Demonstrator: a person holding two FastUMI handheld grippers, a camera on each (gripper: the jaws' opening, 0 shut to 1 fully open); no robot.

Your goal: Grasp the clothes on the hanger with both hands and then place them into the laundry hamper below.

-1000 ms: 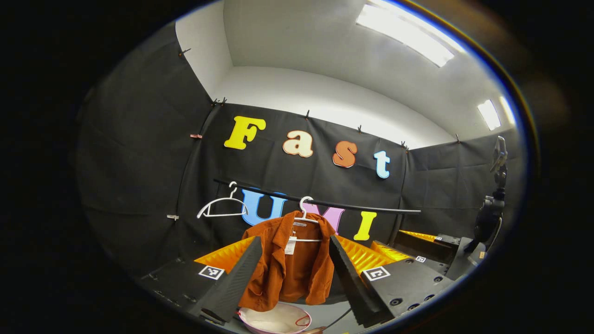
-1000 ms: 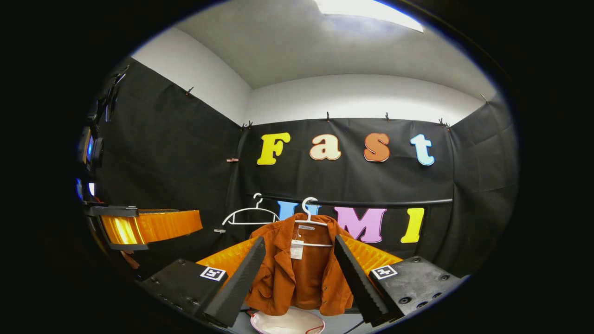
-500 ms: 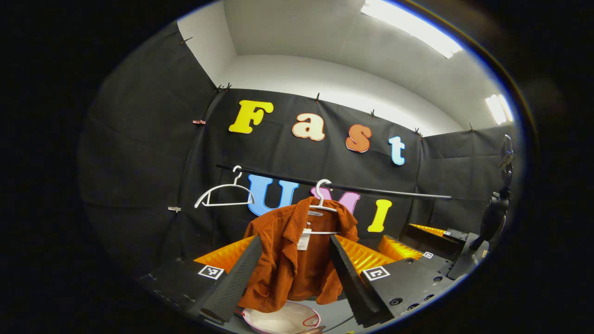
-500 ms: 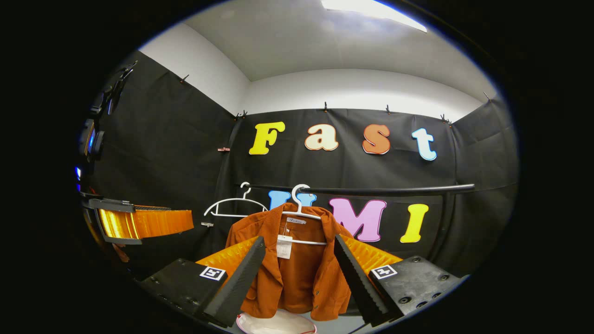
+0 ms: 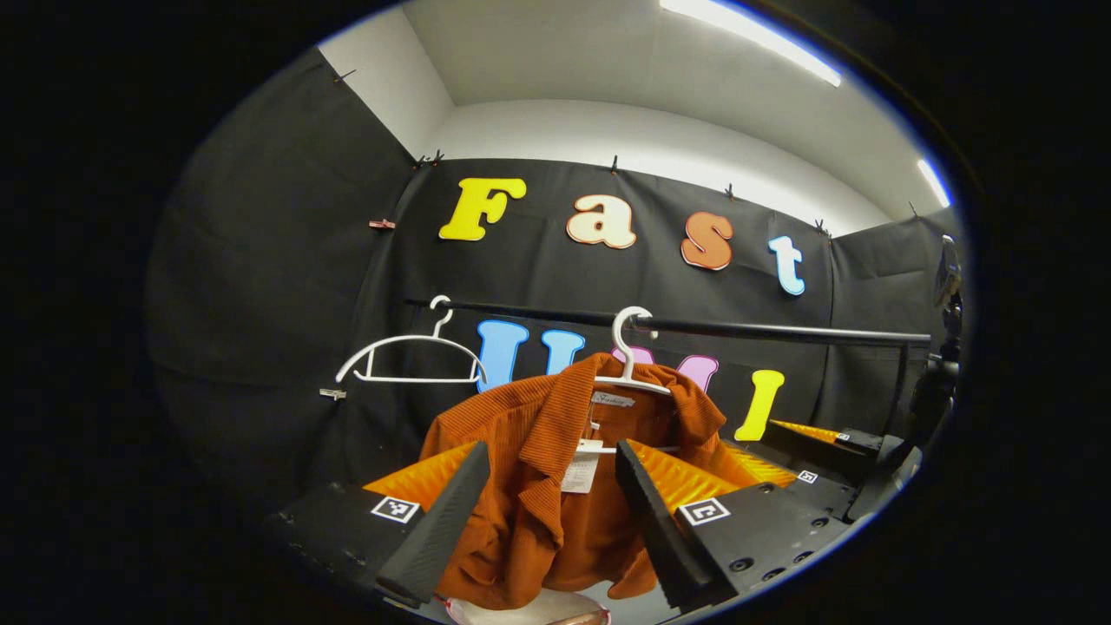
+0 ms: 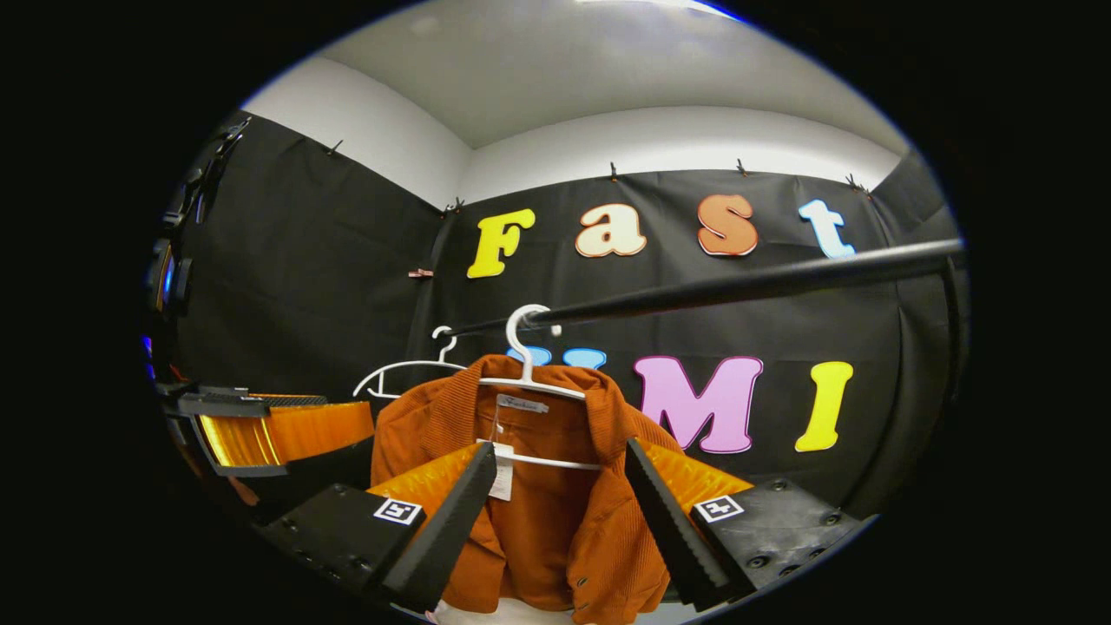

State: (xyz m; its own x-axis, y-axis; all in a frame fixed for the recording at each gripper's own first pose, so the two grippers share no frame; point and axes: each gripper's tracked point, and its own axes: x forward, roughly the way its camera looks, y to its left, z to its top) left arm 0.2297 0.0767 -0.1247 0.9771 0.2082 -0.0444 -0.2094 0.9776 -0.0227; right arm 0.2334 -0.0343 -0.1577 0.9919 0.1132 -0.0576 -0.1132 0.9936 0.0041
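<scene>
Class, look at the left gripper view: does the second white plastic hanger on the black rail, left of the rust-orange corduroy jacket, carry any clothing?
No: the second white plastic hanger hangs bare on the black rail, while the rust-orange corduroy jacket hangs on another hanger.

Empty white hanger (image 5: 408, 360) (image 6: 401, 375): hooked near the left end of the black rail (image 5: 781, 332) (image 6: 764, 279), nothing on it.

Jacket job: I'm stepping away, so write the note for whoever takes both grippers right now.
Left gripper: open, jacket seen between its fingers, no grip.
Right gripper: open, likewise aimed at the jacket, no grip.
The jacket hangs on a white hanger on the rail; a bare hanger hangs beside it. Hamper sits below.
Done: nothing grasped yet.
Left: close both on the jacket, lift it off, drop it into the hamper.
</scene>
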